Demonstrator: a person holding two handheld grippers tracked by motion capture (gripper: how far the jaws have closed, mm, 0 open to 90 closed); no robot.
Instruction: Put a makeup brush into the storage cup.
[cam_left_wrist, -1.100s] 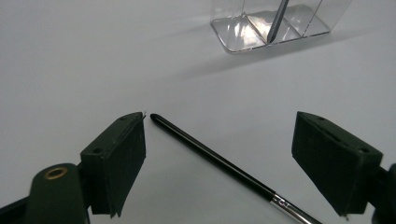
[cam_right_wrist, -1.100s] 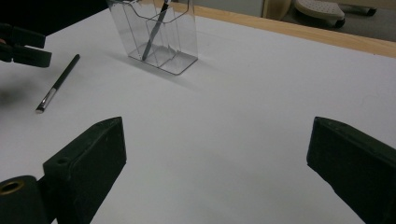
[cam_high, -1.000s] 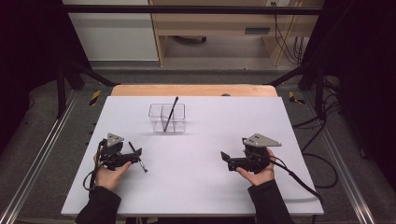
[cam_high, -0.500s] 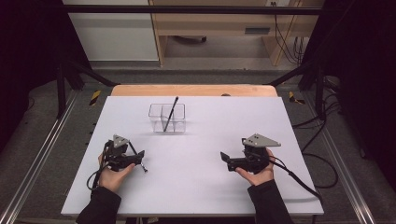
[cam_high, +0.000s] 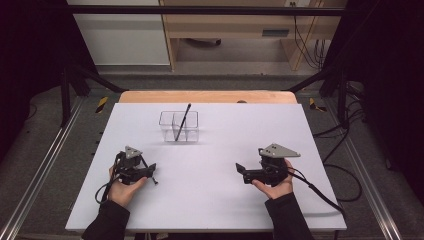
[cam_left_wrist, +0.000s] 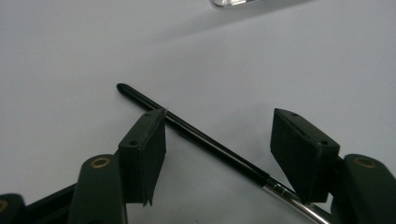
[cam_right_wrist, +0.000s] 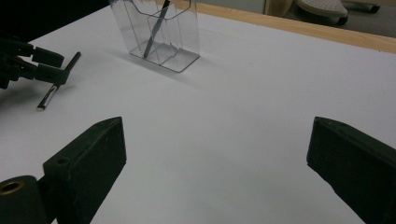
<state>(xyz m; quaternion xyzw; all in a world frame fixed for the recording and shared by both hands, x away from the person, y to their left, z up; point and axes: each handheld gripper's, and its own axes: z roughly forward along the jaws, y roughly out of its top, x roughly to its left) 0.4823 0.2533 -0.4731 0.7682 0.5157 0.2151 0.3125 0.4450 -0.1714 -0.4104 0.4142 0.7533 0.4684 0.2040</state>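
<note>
A black pen with a silver end (cam_left_wrist: 205, 142) lies flat on the white table, slanting between the jaws of my left gripper (cam_left_wrist: 218, 116). That gripper is open; the pen runs close past the tip of one pad (cam_left_wrist: 144, 149) and under the other. In the high view my left gripper (cam_high: 150, 170) sits at the front left with the pen (cam_high: 153, 177) at its tips. My right gripper (cam_high: 240, 170) rests at the front right, open and holding nothing. Its own view shows its jaws wide apart (cam_right_wrist: 217, 123) and, far left, the lying pen (cam_right_wrist: 58, 79).
A clear divided container (cam_high: 179, 126) stands at the table's back middle with a second dark pen (cam_high: 182, 120) leaning in it; both show in the right gripper view, the container (cam_right_wrist: 180, 37) and its pen (cam_right_wrist: 156, 28). The white board (cam_high: 210, 205) ends on a wooden edge (cam_high: 207, 96) at the back.
My left gripper has shifted a little to the right, around the lying pen. The right gripper has stayed where it was.
</note>
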